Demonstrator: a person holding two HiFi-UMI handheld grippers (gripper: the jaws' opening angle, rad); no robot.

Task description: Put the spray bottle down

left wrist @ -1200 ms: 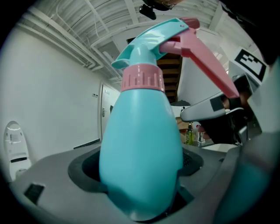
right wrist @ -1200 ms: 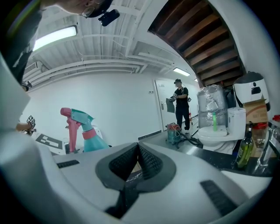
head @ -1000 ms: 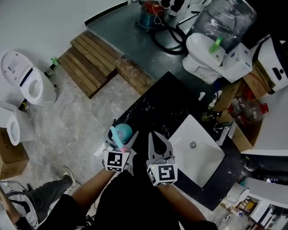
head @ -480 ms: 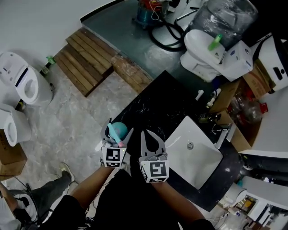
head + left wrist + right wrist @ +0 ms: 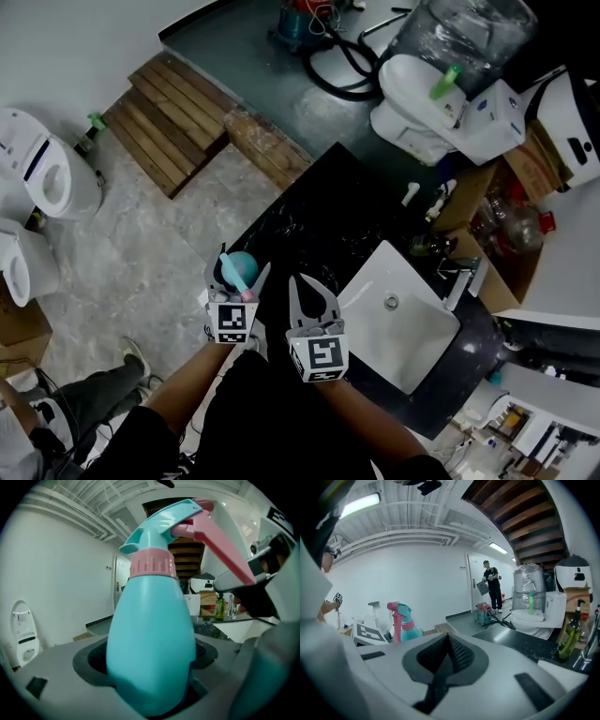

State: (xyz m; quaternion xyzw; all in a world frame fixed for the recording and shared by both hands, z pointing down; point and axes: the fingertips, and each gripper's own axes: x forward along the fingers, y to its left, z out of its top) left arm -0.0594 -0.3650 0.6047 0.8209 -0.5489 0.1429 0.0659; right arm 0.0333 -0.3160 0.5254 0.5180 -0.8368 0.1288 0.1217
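Note:
A teal spray bottle (image 5: 240, 266) with a pink trigger stands upright between the jaws of my left gripper (image 5: 236, 274), at the near-left edge of the black counter (image 5: 323, 220). In the left gripper view the bottle (image 5: 150, 634) fills the middle, and the left gripper (image 5: 151, 677) is shut on its lower body. My right gripper (image 5: 306, 292) hovers just to the right of it, over the counter and beside the sink, holding nothing. In the right gripper view the right gripper (image 5: 443, 660) has its dark pads pressed together, and the bottle (image 5: 406, 623) shows to the left.
A white sink (image 5: 422, 342) with a tap (image 5: 459, 274) is set in the counter's right part. Small bottles (image 5: 437, 204) stand at its far edge. Toilets (image 5: 47, 178) sit on the floor at left, wooden pallets (image 5: 169, 117) beyond, and a wrapped water bottle (image 5: 464, 37) at the back right.
Both grippers have drifted slightly left and forward in the head view. The spray bottle stays held in the left gripper. The right gripper stays shut.

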